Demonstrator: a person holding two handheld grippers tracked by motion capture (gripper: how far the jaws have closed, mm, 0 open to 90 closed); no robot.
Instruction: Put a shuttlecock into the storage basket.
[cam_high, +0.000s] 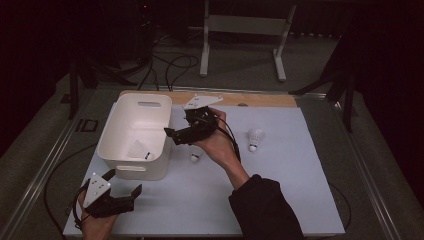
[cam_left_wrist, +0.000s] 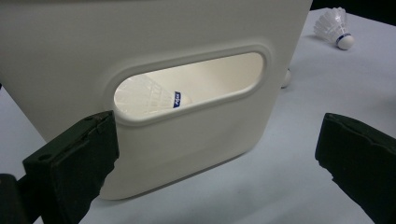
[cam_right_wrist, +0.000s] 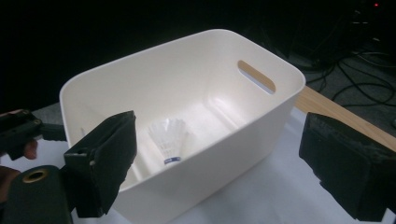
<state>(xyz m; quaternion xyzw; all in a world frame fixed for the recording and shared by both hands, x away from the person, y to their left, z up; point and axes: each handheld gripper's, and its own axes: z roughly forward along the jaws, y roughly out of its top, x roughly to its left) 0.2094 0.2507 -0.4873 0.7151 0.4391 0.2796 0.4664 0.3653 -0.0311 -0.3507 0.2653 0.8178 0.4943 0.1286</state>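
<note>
Both grippers' blocky black jaws gape empty; one feathery shuttlecock (cam_right_wrist: 169, 137) lies inside smooth white tub (cam_right_wrist: 261, 121).

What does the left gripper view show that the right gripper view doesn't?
Left gripper view: the bin's near end wall from outside, with its handle slot, plus two shuttlecocks on the table, one far right and one peeking from behind the bin's corner.

Right gripper view: the bin's open inside from above, its far handle slot, the table's wooden edge and floor cables.

Both: the white bin, the shuttlecock inside it and wide-open black fingers.
</note>
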